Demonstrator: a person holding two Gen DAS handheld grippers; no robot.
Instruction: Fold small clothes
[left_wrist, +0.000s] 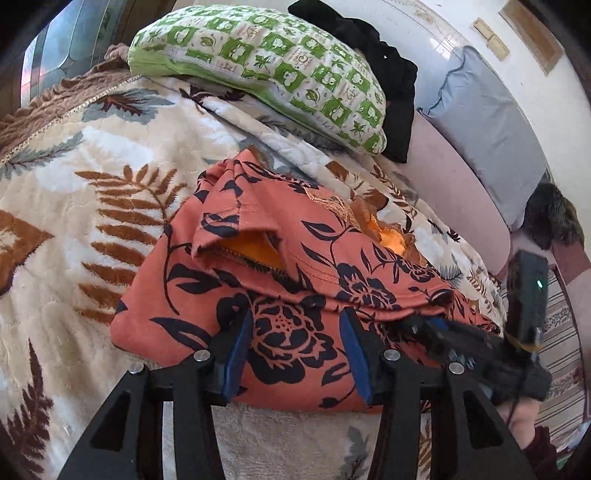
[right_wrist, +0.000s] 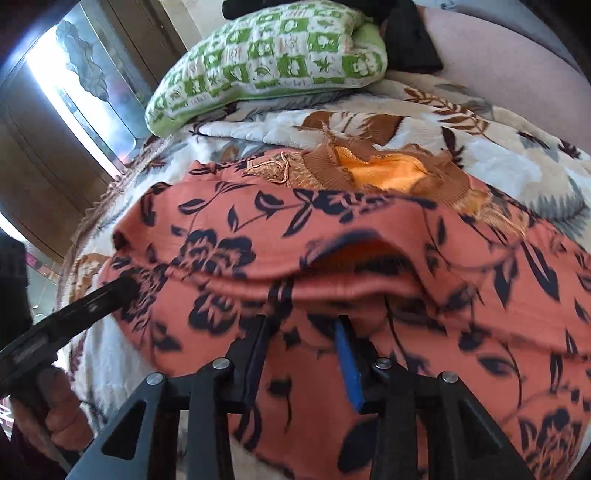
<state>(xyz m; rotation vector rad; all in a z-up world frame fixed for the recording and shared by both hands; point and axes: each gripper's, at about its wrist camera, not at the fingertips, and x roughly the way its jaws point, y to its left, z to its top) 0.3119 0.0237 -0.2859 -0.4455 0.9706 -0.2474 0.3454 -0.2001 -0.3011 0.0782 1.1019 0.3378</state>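
Small orange-red top (left_wrist: 295, 266) with a dark navy flower-and-leaf print, lying on a bed over a cream blanket (left_wrist: 92, 192) patterned with brown fern leaves. Folded over on itself, upper layer ending in a hemmed edge across the middle, one short sleeve opening showing a bright orange lining. Brown knitted collar with orange inside at the far end, pointing away toward the green-and-white checked pillow (left_wrist: 266, 70). Long axis running roughly from the near edge to the far collar end, slightly slanted to the right in the left wrist view. Near hem closest to both cameras.

Left hand-held gripper (left_wrist: 295, 328) released, blue-padded fingers (left_wrist: 238, 350) spread apart over the near part of the top, cloth visible between them. Right hand-held gripper (right_wrist: 301, 339) likewise parted over the printed cloth (right_wrist: 369, 236), its fingers resting on or just above it; contact unclear through blur. Black garment (left_wrist: 373, 62) behind the pillow, grey cushion (left_wrist: 487, 125) beside it to the right.
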